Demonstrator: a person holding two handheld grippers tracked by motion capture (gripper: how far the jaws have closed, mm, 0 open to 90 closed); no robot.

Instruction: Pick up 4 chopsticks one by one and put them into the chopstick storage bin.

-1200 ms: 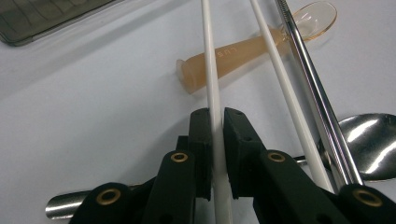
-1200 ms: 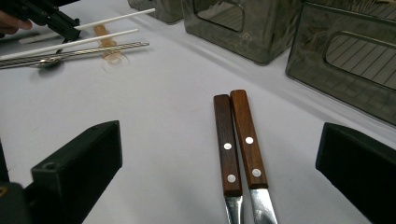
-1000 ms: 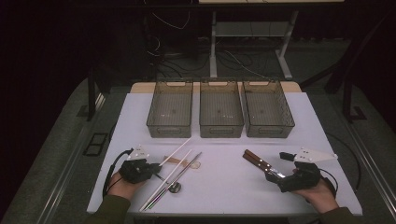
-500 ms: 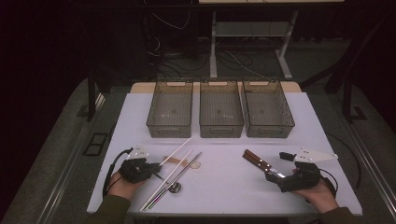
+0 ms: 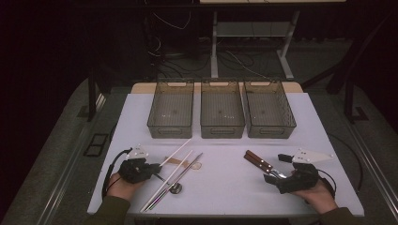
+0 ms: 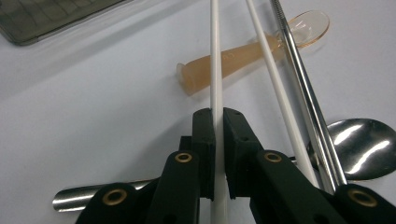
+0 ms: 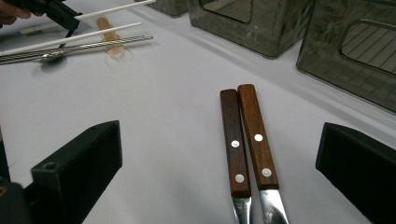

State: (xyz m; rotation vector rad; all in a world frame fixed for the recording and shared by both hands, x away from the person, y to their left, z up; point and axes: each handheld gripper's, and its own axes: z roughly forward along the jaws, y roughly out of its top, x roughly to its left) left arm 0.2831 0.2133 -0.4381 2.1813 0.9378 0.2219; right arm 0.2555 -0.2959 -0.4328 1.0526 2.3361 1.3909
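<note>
While the left gripper pinches a white chopstick near its lower end, the right gripper sits with its jaws wide apart, the two wood-handled knives lying between them on the table but not touched.

Taking the pinched chopstick as the landmark: just to its right lie a second white chopstick and a pair of steel chopsticks, all roughly parallel to it. A steel spoon lies under those, and a small translucent spoon runs beneath the pinched chopstick farther up. The knives are well off to the right in the high view. Beyond its tip stand three grey bins in a row, the left bin nearest.

This looks like the grasp step of sorting cutlery: the chopstick is clamped but not yet lifted. Next it probably needs a straight lift, keeping the long stick level so it doesn't pivot in the pads or drag its neighbours, then a carry forward to a bin.
</note>
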